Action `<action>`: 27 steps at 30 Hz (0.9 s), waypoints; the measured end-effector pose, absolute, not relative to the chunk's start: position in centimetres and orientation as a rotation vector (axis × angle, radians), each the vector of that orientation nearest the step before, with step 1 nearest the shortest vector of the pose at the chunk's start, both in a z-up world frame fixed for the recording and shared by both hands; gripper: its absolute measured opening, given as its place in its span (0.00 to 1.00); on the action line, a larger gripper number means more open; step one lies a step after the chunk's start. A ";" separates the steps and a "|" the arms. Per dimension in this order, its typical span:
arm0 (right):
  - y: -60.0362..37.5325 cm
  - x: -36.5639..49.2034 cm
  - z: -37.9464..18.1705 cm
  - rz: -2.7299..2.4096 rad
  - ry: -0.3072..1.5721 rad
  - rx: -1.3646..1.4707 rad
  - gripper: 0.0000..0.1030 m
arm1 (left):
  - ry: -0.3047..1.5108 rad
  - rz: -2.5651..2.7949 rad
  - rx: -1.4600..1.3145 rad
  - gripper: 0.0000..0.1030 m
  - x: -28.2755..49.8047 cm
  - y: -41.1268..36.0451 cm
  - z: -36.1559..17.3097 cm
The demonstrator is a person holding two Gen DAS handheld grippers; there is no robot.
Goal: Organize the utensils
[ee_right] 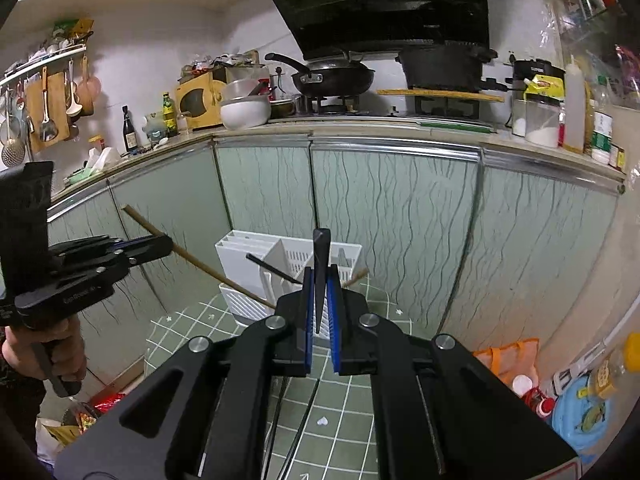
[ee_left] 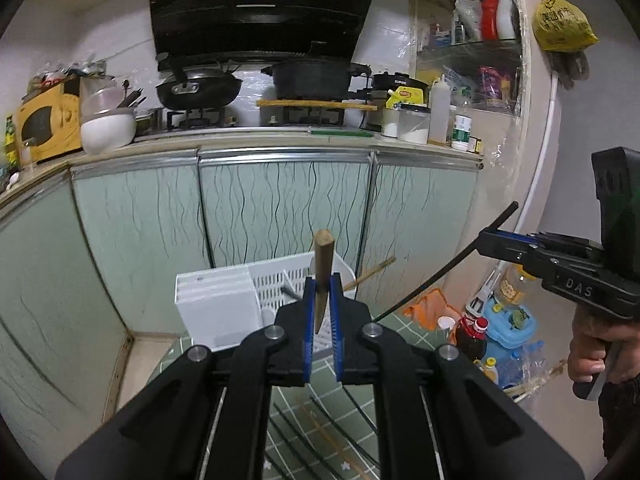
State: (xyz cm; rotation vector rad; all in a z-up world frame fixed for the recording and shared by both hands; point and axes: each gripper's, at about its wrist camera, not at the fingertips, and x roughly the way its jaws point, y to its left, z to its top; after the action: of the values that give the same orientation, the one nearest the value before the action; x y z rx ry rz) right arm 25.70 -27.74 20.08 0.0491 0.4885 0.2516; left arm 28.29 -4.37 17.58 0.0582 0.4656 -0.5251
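Note:
My left gripper (ee_left: 322, 285) is shut on a brown wooden chopstick (ee_left: 323, 264) whose thick end points up and toward the camera; it shows as a long stick in the right wrist view (ee_right: 200, 260). My right gripper (ee_right: 319, 278) is shut on a black chopstick (ee_right: 321, 256), seen as a long curved black stick in the left wrist view (ee_left: 440, 268). Both grippers hover just in front of the white plastic utensil holder (ee_left: 224, 304), which also shows in the right wrist view (ee_right: 256, 256). It stands on a green tiled table (ee_right: 340, 400) and holds a black and a wooden chopstick.
Several loose chopsticks (ee_left: 320, 440) lie on the table under the left gripper. Green cabinet doors (ee_left: 280, 208) stand behind, with a stove, wok (ee_left: 198, 88) and pot on the counter above. Bottles and an orange bag (ee_left: 432, 304) sit on the floor at right.

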 end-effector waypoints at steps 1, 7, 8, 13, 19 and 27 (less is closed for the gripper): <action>-27.7 26.1 20.5 0.248 0.481 0.043 0.06 | 0.466 -0.526 0.056 0.08 28.8 -4.6 17.8; -28.1 28.4 22.2 0.259 0.451 0.049 0.06 | 0.445 -0.522 0.059 0.08 31.4 -5.6 19.0; -28.1 28.7 22.3 0.256 0.445 0.049 0.06 | 0.443 -0.524 0.059 0.08 31.9 -5.7 19.1; -28.6 30.9 22.3 0.240 0.433 0.064 0.06 | 0.458 -0.522 0.057 0.08 34.3 -6.5 18.6; -28.7 33.4 20.3 0.233 0.463 0.061 0.06 | 0.500 -0.523 0.064 0.08 36.7 -7.5 16.2; -28.7 36.0 17.5 0.235 0.508 0.070 0.06 | 0.552 -0.517 0.060 0.08 38.9 -7.9 13.5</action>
State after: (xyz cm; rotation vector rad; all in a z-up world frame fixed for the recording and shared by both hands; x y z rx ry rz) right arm 36.00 -28.74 17.54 0.0701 0.5078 0.2345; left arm 38.94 -7.87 13.51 0.0601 0.5521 -0.5173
